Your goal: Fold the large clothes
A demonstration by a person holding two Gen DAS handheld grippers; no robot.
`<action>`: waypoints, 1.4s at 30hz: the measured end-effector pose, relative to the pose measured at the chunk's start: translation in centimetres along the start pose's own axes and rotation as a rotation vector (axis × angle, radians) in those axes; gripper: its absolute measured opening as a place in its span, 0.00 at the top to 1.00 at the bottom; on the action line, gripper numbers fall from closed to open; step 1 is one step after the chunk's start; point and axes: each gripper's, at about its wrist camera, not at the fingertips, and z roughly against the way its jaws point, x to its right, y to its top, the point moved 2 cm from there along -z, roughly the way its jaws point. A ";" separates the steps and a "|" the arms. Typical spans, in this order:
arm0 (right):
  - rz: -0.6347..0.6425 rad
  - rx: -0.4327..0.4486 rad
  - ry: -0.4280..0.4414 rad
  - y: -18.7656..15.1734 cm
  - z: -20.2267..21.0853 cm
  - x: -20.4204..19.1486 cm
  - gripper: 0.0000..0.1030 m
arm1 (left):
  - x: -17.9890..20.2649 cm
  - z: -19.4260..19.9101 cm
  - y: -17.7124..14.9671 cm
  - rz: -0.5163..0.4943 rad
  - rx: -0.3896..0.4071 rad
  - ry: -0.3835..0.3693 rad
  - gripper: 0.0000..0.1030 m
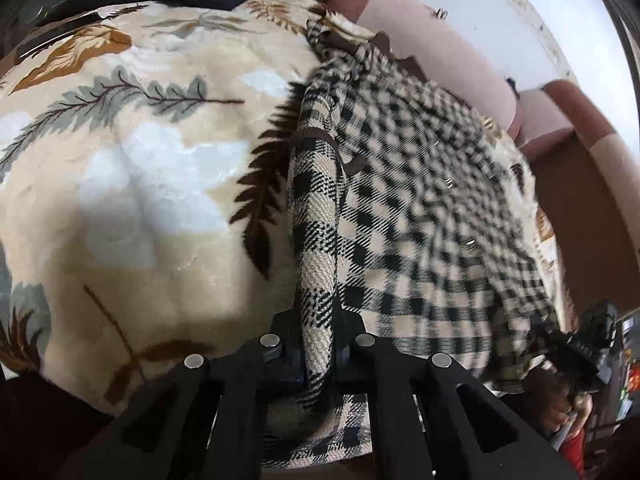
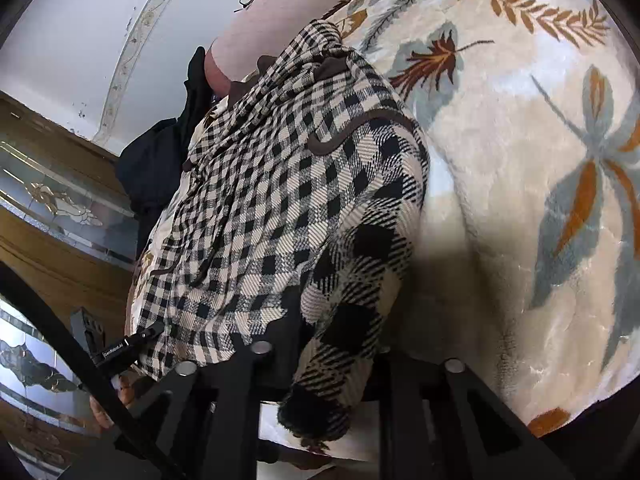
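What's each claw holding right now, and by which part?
Both hold the checked garment. Left claw is shut on a bunched fold along its edge; right claw is shut on a gathered fold at its near end.

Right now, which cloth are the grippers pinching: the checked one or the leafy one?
The checked garment. Both the left gripper and right gripper are shut on its edge. The leafy blanket just lies underneath, untouched.
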 end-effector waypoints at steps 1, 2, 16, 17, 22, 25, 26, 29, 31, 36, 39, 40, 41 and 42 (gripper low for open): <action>0.002 0.001 0.005 0.0 0.4 -0.1 0.87 | 0.4 0.8 -0.1 -0.007 0.012 -0.007 0.94; 0.001 0.001 0.019 0.0 1.0 -0.2 0.88 | 0.6 1.4 -0.2 -0.014 0.019 -0.010 0.94; -0.016 -0.087 0.062 -4.0 5.6 1.5 0.90 | -0.9 5.4 -5.7 0.026 -0.010 -0.031 0.94; -0.019 -0.096 0.057 -4.2 5.4 1.6 0.90 | -1.2 5.3 -6.1 0.034 -0.014 -0.033 0.94; -0.013 -0.108 0.051 -3.2 5.0 1.2 0.90 | -2.0 5.6 -6.2 0.070 -0.007 -0.047 0.94; 0.017 -0.102 0.053 -2.5 5.1 0.1 0.90 | -1.6 6.1 -5.8 0.057 0.008 -0.042 0.96; 0.024 -0.099 0.054 -2.3 5.3 -0.2 0.90 | -1.4 6.2 -5.7 0.052 0.014 -0.038 0.96; 0.042 -0.085 0.059 -1.8 5.8 -0.8 0.90 | -1.1 6.9 -5.0 0.058 0.037 -0.039 0.96; 0.051 -0.077 0.064 -1.4 6.1 -1.3 0.90 | -0.9 7.5 -4.4 0.062 0.060 -0.045 0.96; 0.069 -0.064 0.067 -0.4 6.2 -2.4 0.90 | -0.1 8.1 -3.2 0.043 0.093 -0.029 0.96; 0.084 -0.056 0.069 0.4 5.9 -3.3 0.90 | 0.4 8.1 -2.2 0.035 0.101 -0.037 0.96; 0.092 -0.052 0.070 0.6 5.8 -3.6 0.90 | 0.6 8.1 -1.8 0.032 0.104 -0.040 0.96; 0.098 -0.047 0.072 1.0 5.7 -4.0 0.90 | 0.9 8.1 -1.3 0.026 0.110 -0.044 0.96; 0.105 -0.042 0.076 1.5 5.6 -4.4 0.90 | 1.3 8.1 -0.7 0.020 0.120 -0.047 0.96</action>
